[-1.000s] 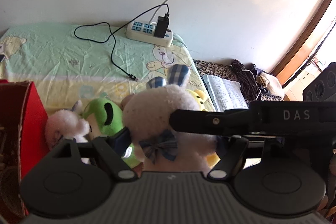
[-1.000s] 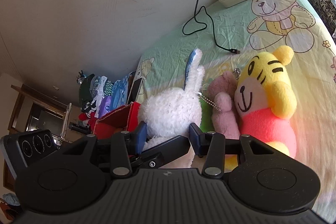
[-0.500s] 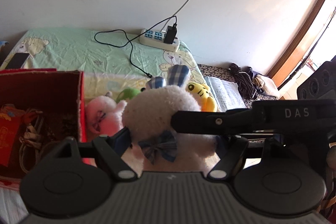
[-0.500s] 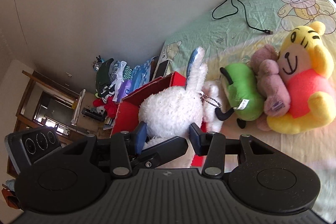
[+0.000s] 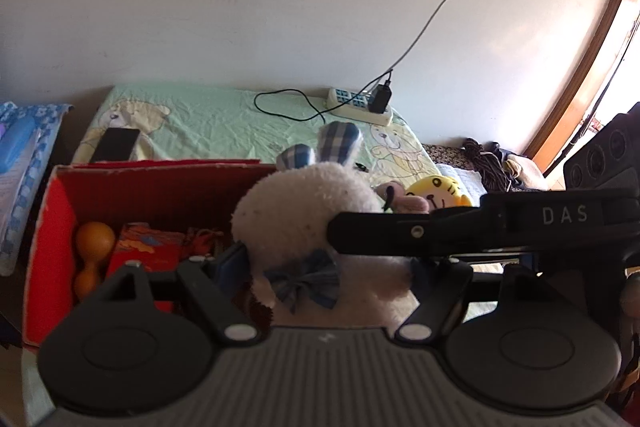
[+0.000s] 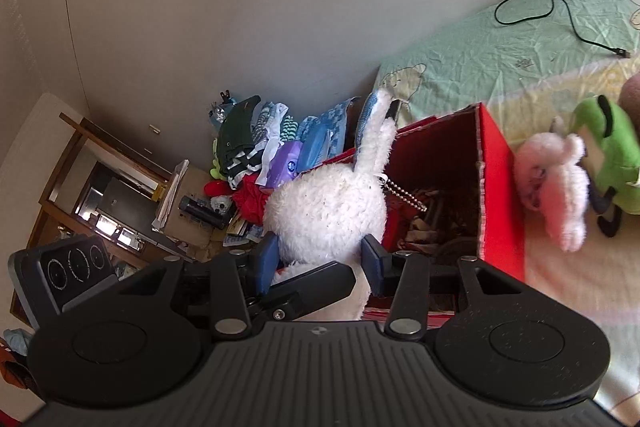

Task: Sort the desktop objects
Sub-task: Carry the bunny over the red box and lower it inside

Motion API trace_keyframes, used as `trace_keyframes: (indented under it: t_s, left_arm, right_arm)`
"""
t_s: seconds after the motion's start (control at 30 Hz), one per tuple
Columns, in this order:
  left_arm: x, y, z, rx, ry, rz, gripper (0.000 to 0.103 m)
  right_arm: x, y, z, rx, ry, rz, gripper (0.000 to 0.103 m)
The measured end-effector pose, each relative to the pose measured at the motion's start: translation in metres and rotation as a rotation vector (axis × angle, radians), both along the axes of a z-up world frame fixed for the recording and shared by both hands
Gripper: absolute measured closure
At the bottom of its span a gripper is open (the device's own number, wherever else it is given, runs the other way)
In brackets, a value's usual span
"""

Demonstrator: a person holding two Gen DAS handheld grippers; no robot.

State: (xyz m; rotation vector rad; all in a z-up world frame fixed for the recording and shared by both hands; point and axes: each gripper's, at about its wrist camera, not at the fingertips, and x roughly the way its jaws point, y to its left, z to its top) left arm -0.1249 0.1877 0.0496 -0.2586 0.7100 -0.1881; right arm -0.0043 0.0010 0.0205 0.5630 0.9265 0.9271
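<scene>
At the far left of the left wrist view, the red box (image 5: pixel 52 219) is standing open on the bed (image 5: pixel 200 119), already holding an orange rattle-shaped toy (image 5: pixel 90 251) and some red packets. Moving right, the white plush rabbit (image 5: pixel 304 211) is hanging over the box's right-hand edge, pinched from both sides: the left claw (image 5: pixel 332 267) is clenching its body at the checked bow, and the right claw (image 6: pixel 320 259) is clamping the same toy from the back, its ears pointing up and a bead chain dangling toward the box. Further right, the pink plush (image 6: pixel 552 183), green plush (image 6: pixel 612 151) and yellow tiger plush (image 5: pixel 438 193) are lying on the bed just beside the box, unsorted. At the far end, the power strip (image 5: pixel 358 105) is sitting against the wall.

The step in hand appears to be carrying the rabbit to the box. The next move probably calls for centring it above the opening, lowering, then releasing both claws together so it is not snagging on the rim.
</scene>
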Motion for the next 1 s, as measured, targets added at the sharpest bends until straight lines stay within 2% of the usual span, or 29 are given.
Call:
trace_keyframes:
  t_s: [0.2,0.3,0.47,0.87,1.0]
  left_arm:
    - [-0.003,0.051,-0.010,0.050,0.021,0.043,0.025]
    - [0.003,0.073,-0.012,0.081,0.035,0.058,0.025]
    - [0.020,0.101,-0.027,0.108,0.085,0.105,0.025]
    - [0.053,0.131,-0.070,0.127,0.195,0.163,0.027]
    - [0.056,0.131,-0.074,0.155,0.208,0.169,0.028]
  right_arm:
    - [0.009,0.053,-0.017,0.037,0.010,0.039,0.055]
    - [0.014,0.078,-0.024,0.035,-0.013,0.065,0.055]
    - [0.027,0.108,-0.043,0.028,0.007,0.107,0.055]
    - [0.061,0.138,-0.082,-0.036,0.140,0.159,0.055]
    - [0.063,0.147,-0.085,-0.085,0.142,0.164,0.054]
